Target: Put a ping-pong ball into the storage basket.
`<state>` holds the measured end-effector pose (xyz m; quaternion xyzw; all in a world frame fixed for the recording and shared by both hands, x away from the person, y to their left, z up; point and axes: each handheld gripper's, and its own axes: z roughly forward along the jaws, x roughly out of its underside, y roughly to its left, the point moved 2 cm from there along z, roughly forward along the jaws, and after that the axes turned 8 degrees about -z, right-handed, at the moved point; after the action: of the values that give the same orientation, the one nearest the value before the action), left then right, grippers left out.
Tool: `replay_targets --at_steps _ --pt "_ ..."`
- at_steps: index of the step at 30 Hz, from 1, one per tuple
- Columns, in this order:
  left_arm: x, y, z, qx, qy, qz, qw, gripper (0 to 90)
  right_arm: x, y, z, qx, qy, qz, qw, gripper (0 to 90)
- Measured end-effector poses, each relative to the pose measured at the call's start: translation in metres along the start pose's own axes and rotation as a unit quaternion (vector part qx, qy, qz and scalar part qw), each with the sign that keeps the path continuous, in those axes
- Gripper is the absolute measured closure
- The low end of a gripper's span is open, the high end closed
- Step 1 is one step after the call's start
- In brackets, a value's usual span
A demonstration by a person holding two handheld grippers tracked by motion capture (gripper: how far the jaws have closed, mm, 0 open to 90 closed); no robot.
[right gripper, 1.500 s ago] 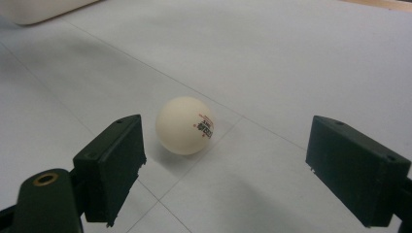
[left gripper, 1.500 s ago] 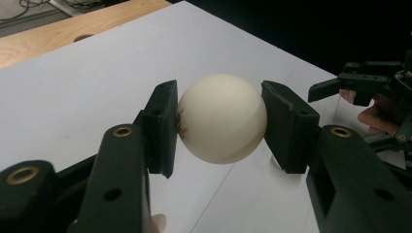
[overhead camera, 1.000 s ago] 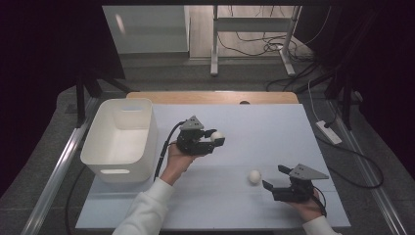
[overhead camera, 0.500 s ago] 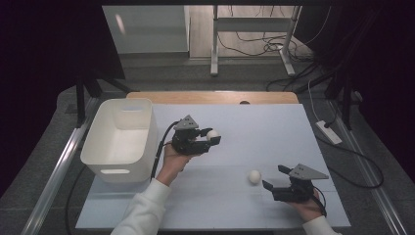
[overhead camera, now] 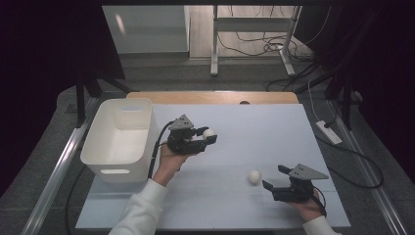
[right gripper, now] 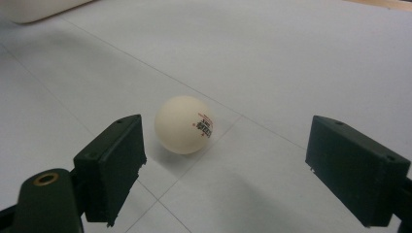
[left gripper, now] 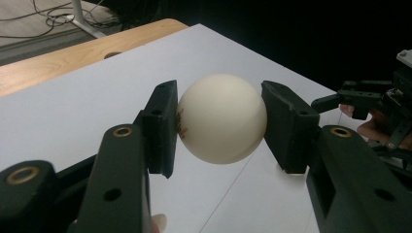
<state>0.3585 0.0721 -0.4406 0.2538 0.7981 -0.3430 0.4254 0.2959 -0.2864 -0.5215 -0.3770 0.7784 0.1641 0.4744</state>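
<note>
High view: a person works two grippers over a pale sheet (overhead camera: pixel 274 127) on the table; a white bin (overhead camera: pixel 120 137) stands at its left end.
Left gripper (overhead camera: pixel 209 136): pinching a white ball (overhead camera: pixel 209 132) between both pads, held above the sheet just to the right of the bin.
Left gripper view: the ball (left gripper: pixel 222 118) sits squarely between the two jaws, each pad touching a side; small red print shows at its left edge against the pad.
Right gripper (overhead camera: pixel 273 177): jaws spread wide, resting low near the sheet's lower right, nothing between them.
Second ball (overhead camera: pixel 254 176): lies on the sheet just to the left of the right gripper's jaw tips, apart from them.
Right gripper view: the second ball (right gripper: pixel 185 124) lies ahead of the open jaws, nearer the left jaw, not yet between the pads.
Done so far: one ball looks picked up and clear of the sheet; I see nothing inside the bin, though part of its floor is hidden by the near wall.
Left to do: judging by the layout, carry the held ball over the bin and let go, then close on the second ball and bring it over too.
Pointing and long axis: a ball has no long axis and no heading; only the print marks a side. On the second ball the print faces the right gripper's camera, slightly right of centre.
Bin axis: its long side runs away from the person, opening upward.
</note>
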Motion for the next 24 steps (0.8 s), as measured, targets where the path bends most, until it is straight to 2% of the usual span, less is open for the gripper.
replay_targets --at_steps 24 --pt "-0.004 0.006 -0.019 -0.011 -0.023 -0.006 0.9997 50.9 0.000 0.000 0.000 0.001 0.000 -0.001 1.0000 14.0"
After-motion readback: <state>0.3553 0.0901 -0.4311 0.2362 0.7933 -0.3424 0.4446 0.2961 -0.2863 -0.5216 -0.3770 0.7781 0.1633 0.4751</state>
